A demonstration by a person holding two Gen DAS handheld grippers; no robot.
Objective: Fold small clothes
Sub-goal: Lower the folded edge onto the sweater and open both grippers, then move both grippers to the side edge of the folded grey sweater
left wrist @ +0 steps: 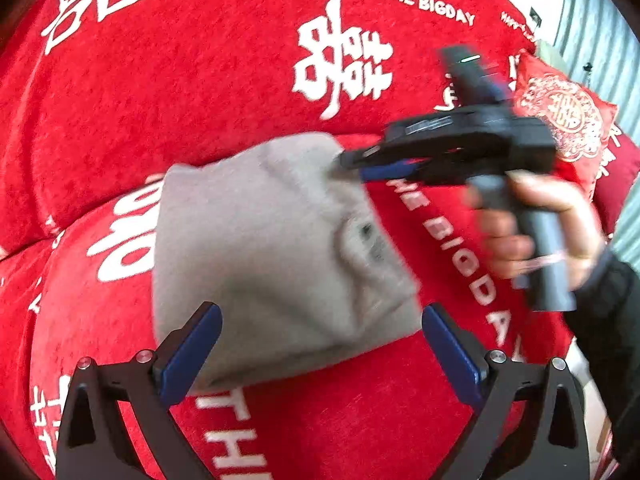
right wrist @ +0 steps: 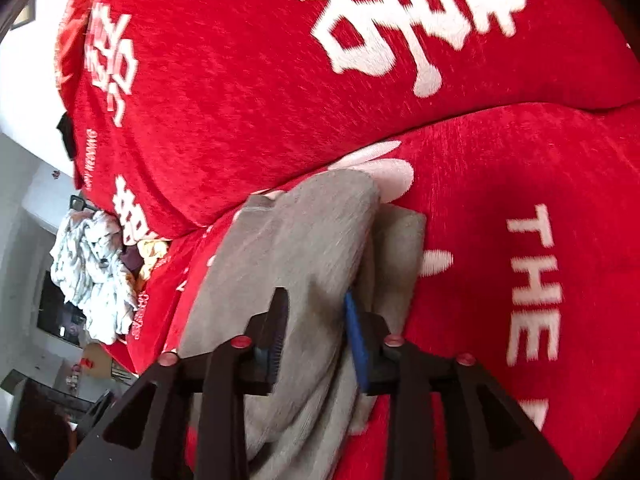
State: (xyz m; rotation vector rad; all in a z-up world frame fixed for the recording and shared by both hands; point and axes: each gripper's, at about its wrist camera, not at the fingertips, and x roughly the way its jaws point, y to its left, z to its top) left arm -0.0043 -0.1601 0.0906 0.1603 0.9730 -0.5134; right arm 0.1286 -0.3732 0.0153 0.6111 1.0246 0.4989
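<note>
A small grey garment (left wrist: pixel 272 256) lies partly folded on a red sofa cover with white lettering (left wrist: pixel 224 80). My left gripper (left wrist: pixel 320 344) is open, its blue-padded fingers spread on either side of the garment's near edge. My right gripper (left wrist: pixel 352 164), held in a hand, pinches the garment's far right corner. In the right wrist view the right gripper (right wrist: pixel 316 332) is shut on a bunched fold of the grey garment (right wrist: pixel 304 240), which drapes between and below the fingers.
A red embroidered cushion (left wrist: pixel 564 116) sits at the sofa's right end. A pile of pale crumpled clothes (right wrist: pixel 92 272) lies at the sofa's far end in the right wrist view, with room furniture beyond. The sofa backrest (right wrist: pixel 280 80) rises behind the garment.
</note>
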